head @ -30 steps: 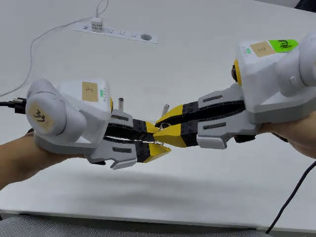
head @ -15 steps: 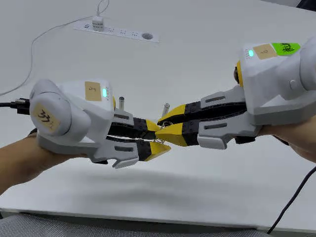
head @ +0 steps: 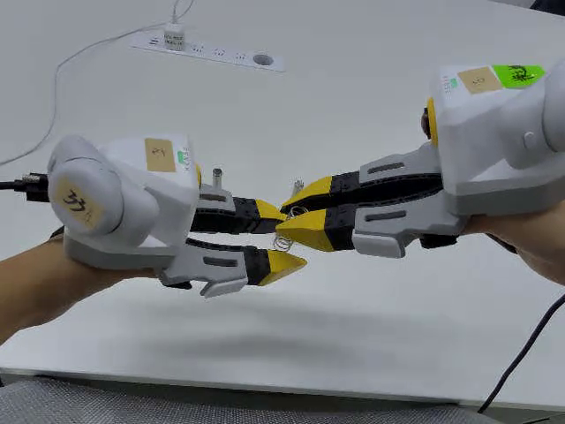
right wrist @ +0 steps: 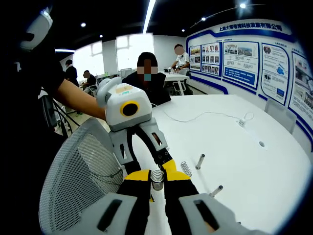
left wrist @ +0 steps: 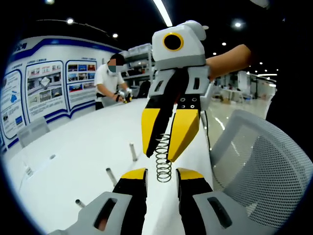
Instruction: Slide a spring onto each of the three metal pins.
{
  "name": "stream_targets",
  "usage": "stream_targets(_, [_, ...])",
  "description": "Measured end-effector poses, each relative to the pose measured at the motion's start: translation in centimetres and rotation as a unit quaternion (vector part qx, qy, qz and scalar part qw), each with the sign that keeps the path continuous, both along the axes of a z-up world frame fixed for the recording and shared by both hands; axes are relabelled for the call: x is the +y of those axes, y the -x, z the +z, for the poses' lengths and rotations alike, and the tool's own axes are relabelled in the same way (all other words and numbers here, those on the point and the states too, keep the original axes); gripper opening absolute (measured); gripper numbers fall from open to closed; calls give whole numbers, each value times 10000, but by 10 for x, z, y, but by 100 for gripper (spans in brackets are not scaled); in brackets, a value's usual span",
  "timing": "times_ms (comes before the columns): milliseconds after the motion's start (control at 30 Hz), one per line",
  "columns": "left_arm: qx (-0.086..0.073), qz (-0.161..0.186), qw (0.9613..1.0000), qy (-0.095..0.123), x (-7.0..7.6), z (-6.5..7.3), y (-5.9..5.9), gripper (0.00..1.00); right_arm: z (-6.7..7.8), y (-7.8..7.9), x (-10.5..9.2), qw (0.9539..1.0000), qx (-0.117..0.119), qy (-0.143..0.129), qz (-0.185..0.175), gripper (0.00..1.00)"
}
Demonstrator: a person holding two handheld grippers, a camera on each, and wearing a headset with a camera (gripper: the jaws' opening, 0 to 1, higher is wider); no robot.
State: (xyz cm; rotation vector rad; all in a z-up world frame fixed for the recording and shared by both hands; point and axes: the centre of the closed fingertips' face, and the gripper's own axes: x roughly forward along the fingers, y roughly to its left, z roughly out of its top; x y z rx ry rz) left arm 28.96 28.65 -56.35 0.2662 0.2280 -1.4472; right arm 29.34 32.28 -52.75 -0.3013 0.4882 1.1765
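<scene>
My right gripper (head: 282,223) is shut on a small metal spring (head: 283,238), which hangs from its yellow tips in the air above the white table (head: 353,106). In the left gripper view the spring (left wrist: 163,161) dangles between my left gripper's (left wrist: 162,175) parted jaws, which stand open around its lower end. The right gripper view looks down the spring's (right wrist: 156,180) coil, pinched in its own jaws. Three upright metal pins (left wrist: 133,152) (left wrist: 111,176) (left wrist: 80,202) stand on the table beyond and left of the grippers. A second spring (right wrist: 186,168) lies beside a pin (right wrist: 199,161).
A white power strip (head: 212,55) with a plugged-in cable lies at the table's far side. A mesh office chair (left wrist: 264,166) stands at the near edge. People work at other tables in the background.
My left gripper's jaws, closed by the spring earlier, have opened and let it go. The right gripper keeps hold of the spring. Both grippers stay tip to tip.
</scene>
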Motion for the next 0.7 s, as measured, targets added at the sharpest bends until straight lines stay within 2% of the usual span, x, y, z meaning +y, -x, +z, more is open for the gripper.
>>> stream_targets(133, [66,100,9999,5,5,-2,-3,30,2,-5,-5,10000,-49,25,-80,10])
stream_targets(300, [184,259,9995,10,14,-9,-5,38,12,-20,-22,9993,-142,-4,-335,10])
stream_targets(500, [245,753,9967,162,24,-13,-17,51,18,-37,-50,9970,-255,19,-731,10])
stream_targets(600, [182,972,9950,113,30,-19,-22,56,17,-44,-66,9952,-258,22,-946,10])
stream_targets(700, [286,1104,9933,185,34,-22,-24,65,11,-50,-83,9930,-289,185,-1132,10])
